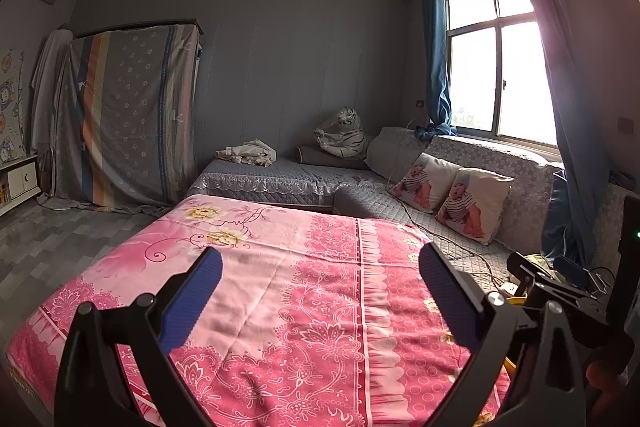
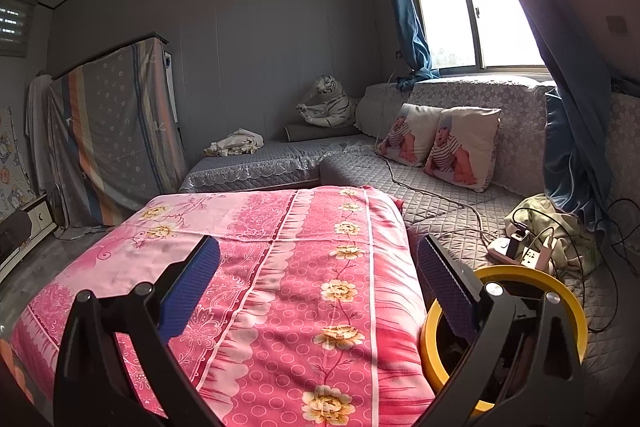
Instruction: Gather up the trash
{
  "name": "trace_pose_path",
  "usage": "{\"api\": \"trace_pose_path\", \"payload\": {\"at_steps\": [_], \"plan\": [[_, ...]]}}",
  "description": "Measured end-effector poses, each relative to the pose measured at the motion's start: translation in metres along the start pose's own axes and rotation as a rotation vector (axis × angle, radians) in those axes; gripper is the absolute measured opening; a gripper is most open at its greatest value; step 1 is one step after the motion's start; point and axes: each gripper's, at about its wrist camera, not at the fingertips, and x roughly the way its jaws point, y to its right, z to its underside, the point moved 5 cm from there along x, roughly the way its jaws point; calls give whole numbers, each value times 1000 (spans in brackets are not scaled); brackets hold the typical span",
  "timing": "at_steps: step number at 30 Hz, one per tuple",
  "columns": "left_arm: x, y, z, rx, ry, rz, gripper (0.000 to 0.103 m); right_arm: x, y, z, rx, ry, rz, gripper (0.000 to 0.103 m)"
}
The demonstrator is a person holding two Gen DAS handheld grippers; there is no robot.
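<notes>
Left gripper (image 1: pixel 320 291) has its jaws spread wide and nothing between the blue pads; it hovers over the pink floral cloth (image 1: pixel 280 307) covering a low table or mattress. Right gripper (image 2: pixel 320 283) is likewise fully spread and empty, held above the same cloth (image 2: pixel 260 287), toward its right edge. Just right of that gripper's right finger sits a yellow-rimmed bin (image 2: pixel 572 299), at the cloth's edge beside the grey quilted sofa (image 2: pixel 440 203). Its interior is dark and mostly blocked by the finger, so contents cannot be told. No obvious trash shows on the cloth in either view. Judged step: search/approach, nothing picked yet. Candidates for pickup are unclear; the crumpled pale cloth (image 2: pixel 236 143) on the far couch section and the greenish fabric (image 2: pixel 560 227) by the power strip (image 2: pixel 520 251) look like laundry rather than litter. Next move likely needs the grippers panned to find an item, then a pinch, then a drop over the bin. Cables near the strip are a snag risk.
</notes>
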Motion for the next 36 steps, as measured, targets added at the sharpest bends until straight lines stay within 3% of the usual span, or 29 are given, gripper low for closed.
{"api": "trace_pose_path", "payload": {"at_steps": [36], "plan": [[4, -1, 1, 2, -15, 16, 95, 5, 4, 3, 5, -16, 4, 95]]}}
